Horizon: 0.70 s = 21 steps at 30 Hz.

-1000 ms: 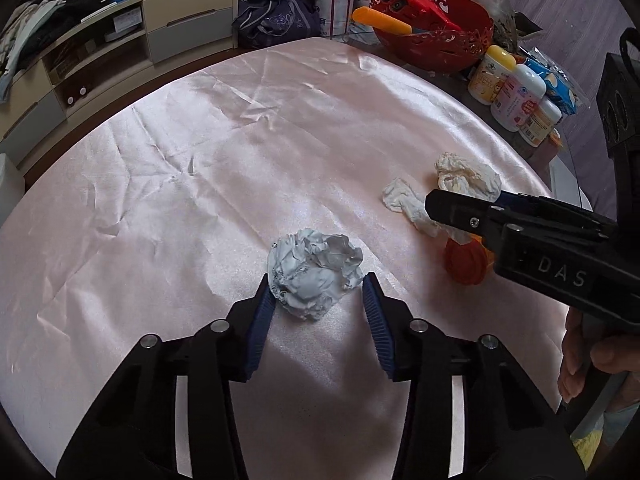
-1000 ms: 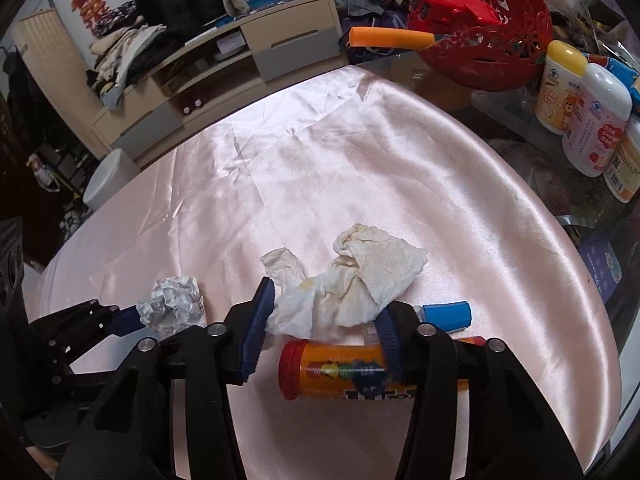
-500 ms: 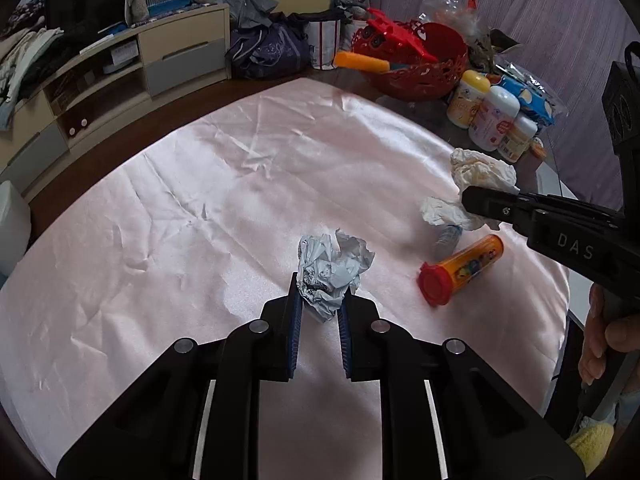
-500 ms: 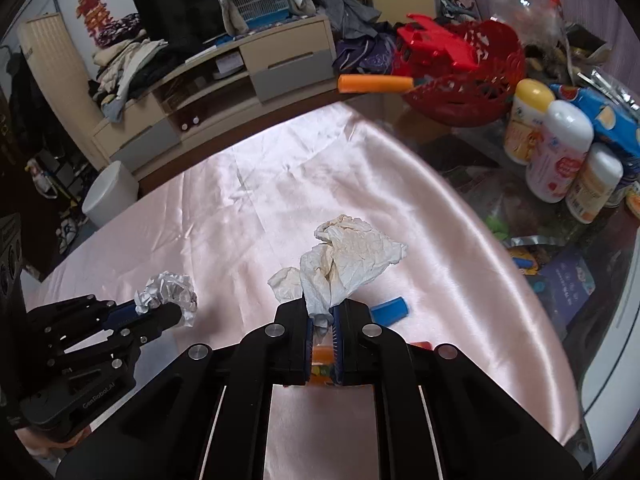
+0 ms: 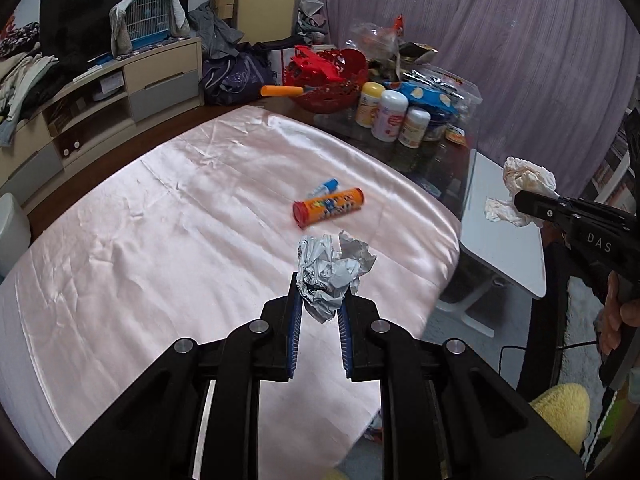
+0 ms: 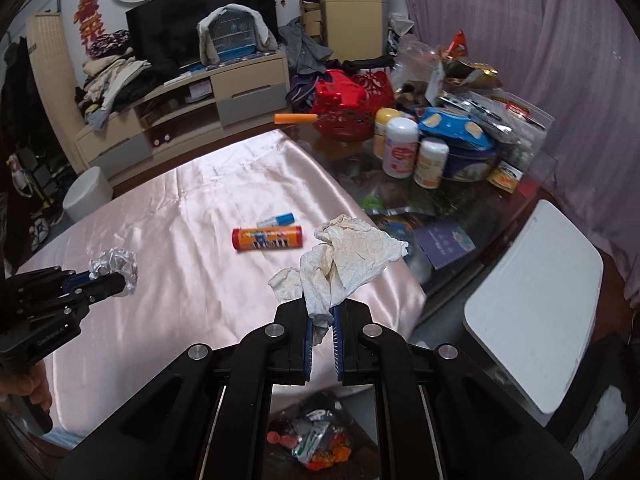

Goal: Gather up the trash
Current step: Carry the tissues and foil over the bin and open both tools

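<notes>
The left gripper [image 5: 319,300] pinches a crumpled silver-grey paper ball [image 5: 331,271]; the right gripper [image 6: 321,322] clamps a wrinkled, stained white tissue [image 6: 348,254], an orange cylindrical tube [image 6: 267,238] lying beyond both.

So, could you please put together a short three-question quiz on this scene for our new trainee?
1. True or false: the left gripper holds a crumpled paper ball.
2. What does the right gripper hold? A) tissue B) bottle C) basket
3. Fill in: the orange tube lies on the pink ____.

Key: 1 true; 2 A, a crumpled tissue; 3 cloth.
</notes>
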Available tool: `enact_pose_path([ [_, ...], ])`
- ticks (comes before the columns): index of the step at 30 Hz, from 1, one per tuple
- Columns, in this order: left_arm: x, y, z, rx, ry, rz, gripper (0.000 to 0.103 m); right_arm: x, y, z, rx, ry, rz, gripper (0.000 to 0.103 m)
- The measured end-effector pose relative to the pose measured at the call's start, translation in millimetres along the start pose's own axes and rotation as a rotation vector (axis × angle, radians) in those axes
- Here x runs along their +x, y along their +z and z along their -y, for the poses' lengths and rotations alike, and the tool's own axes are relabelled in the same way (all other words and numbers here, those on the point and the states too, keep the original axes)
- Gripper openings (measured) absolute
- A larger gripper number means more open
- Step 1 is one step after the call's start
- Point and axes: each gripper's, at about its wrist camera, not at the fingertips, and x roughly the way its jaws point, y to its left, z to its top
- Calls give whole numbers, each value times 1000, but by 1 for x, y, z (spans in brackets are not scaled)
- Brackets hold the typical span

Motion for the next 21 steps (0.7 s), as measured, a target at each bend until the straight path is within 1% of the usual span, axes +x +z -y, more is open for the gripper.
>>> enact_pose_path([
  [5, -6, -44, 30, 3, -41, -36, 16, -35, -58, 18, 60, -6, -17, 10],
  [8, -10, -70, 43, 11, -63, -52, 16, -44, -88, 24, 96, -8, -25, 10],
  [14, -5, -110, 70, 53, -93, -70, 17, -40, -144, 30, 161, -19, -66, 10],
  [18, 10, -135, 87, 72, -119, -121, 17, -28, -173, 26, 184, -11, -117, 10],
  [21, 24, -149, 95, 83, -135, -164, 17, -21, -190, 26, 211, -7, -140, 10],
])
